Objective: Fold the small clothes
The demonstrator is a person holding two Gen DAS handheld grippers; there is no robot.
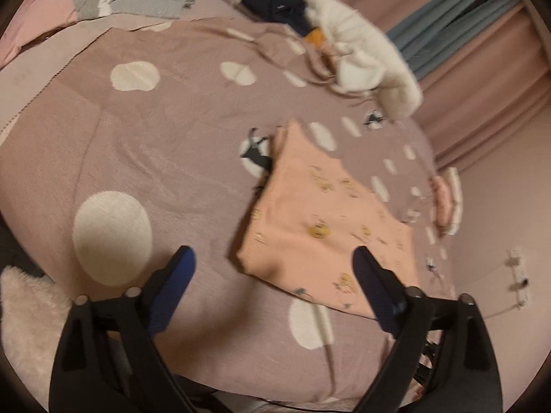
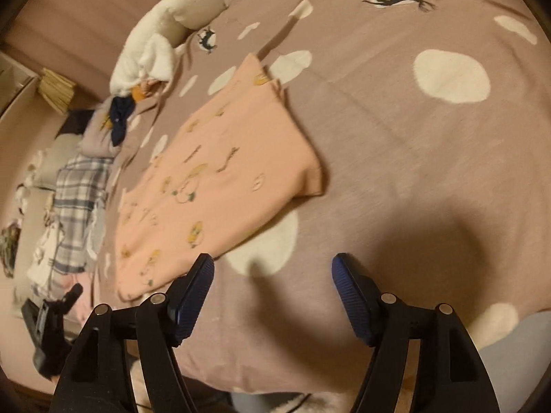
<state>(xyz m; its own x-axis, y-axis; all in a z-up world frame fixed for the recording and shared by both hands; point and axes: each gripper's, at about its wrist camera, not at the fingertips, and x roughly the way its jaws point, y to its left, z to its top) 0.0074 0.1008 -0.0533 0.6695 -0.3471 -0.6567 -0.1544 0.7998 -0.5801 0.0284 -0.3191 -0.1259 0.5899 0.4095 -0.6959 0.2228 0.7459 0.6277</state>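
Two hand-held grippers are hovering over the bed (image 1: 144, 144), and neither is holding anything. Going left to right, the left hand-held gripper (image 1: 272, 258) is hanging with its fingers spread wide apart above the mauve spotted bedspread; one pale round spot lies just ahead of its left finger. The one peach printed garment (image 1: 320, 213) is lying flat on the bedspread ahead and to the right of this hand-held gripper, its near edge just in front of the right fingertip, not touched. It looks already doubled over into a long panel, so my judgement is that the fold is partly done and the hands are re-setting between folds. Farther ahead and to the right, one white fleecy garment (image 1: 372, 58) and one dark navy garment (image 1: 279, 7) are waiting in a loose heap, with a grey and plaid pile (image 1: 137, 0) ahead to the left near the pillows.

The right hand-held gripper (image 2: 272, 268) is likewise hanging with fingers parted and empty. From it the peach printed garment (image 2: 220, 186) is stretching away ahead and to the left, its near corner just beside the left fingertip; the white fleecy garment (image 2: 151, 51) sits beyond it.

Next, I judge, each hand-held gripper needs to close on a corner of one short end, pinching all layers together, and carry that end over to meet the other. Thin knit slips easily, so a shallow pinch risks lifting only the top layer.
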